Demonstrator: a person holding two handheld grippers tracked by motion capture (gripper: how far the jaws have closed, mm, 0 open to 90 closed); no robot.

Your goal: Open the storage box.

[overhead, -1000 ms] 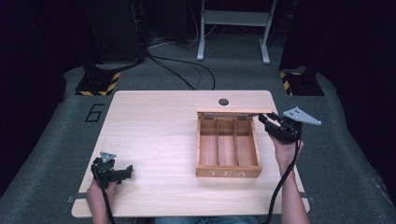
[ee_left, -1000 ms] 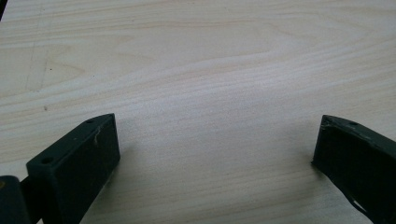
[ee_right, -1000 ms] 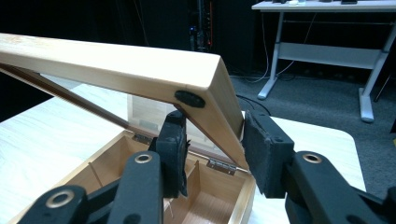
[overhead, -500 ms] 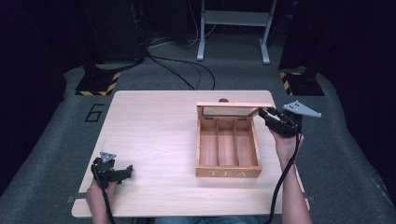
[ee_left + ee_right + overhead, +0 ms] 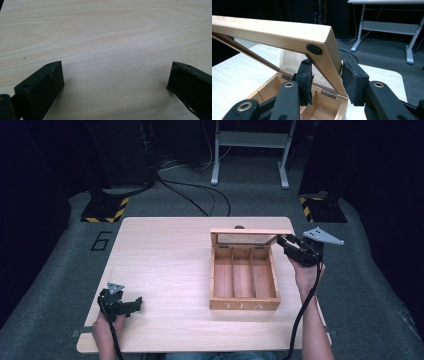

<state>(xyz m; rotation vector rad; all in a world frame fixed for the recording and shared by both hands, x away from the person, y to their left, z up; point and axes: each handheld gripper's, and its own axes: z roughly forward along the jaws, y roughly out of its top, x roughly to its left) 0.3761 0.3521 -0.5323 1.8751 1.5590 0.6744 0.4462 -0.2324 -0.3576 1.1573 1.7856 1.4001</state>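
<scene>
A wooden tea box [image 5: 244, 282] with three bare compartments stands right of the table's middle. Its glass-paned lid [image 5: 250, 232] is tilted up on the rear hinges. My right gripper [image 5: 281, 240] sits at the lid's right end, shut on the lid's side rail. In the right gripper view the two pads [image 5: 305, 75] press on either face of the lid [image 5: 274, 30] near its corner, above the box [image 5: 322, 105]. My left gripper [image 5: 135, 303] rests near the table's front left corner, open, with bare tabletop between its jaws [image 5: 115, 82].
The light wooden table [image 5: 160, 255] has a small dark round thing [image 5: 239, 226] at its far edge behind the box. Cables [image 5: 200, 195] and the legs of a white desk [image 5: 250, 160] lie on the grey floor beyond.
The lid has swung further up from the box, and the right gripper has risen slightly with it. The left gripper has stayed put.
</scene>
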